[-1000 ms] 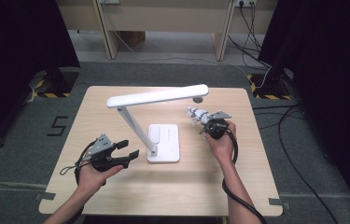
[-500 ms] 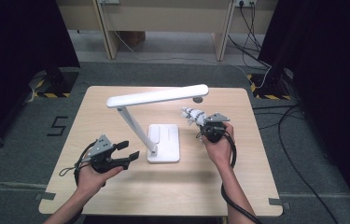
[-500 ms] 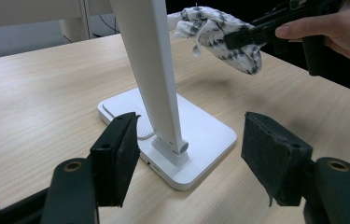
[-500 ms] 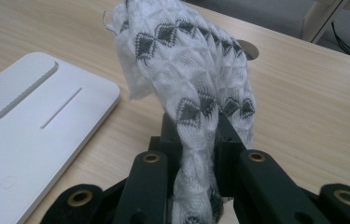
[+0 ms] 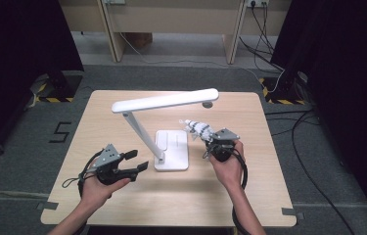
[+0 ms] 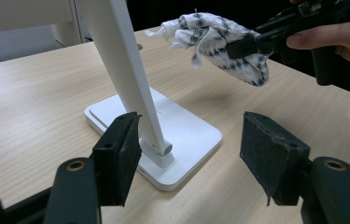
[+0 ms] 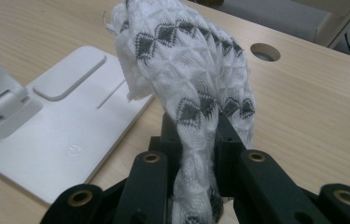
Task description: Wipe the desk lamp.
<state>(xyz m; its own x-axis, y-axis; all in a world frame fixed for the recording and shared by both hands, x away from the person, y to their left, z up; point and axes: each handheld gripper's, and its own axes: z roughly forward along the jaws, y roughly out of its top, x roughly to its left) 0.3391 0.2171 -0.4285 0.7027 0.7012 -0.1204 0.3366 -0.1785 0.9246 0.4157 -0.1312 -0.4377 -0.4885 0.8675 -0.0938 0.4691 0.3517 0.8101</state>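
Right gripper [image 5: 205, 136] carried the cloth [image 5: 198, 129] nearer the lamp [image 5: 171, 149], fingers clamped; left gripper [image 5: 136, 160] open

Cloth [image 5: 198, 129] right of lamp base [image 5: 172, 151]

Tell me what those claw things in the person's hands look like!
Each hand holds a black gripper: the left gripper and the right gripper. Each has two chunky black jaws with flat dark pads, brass-coloured rivets, a grey three-cornered plate on top and a black cable trailing back. The forearms are bare, no sleeves.
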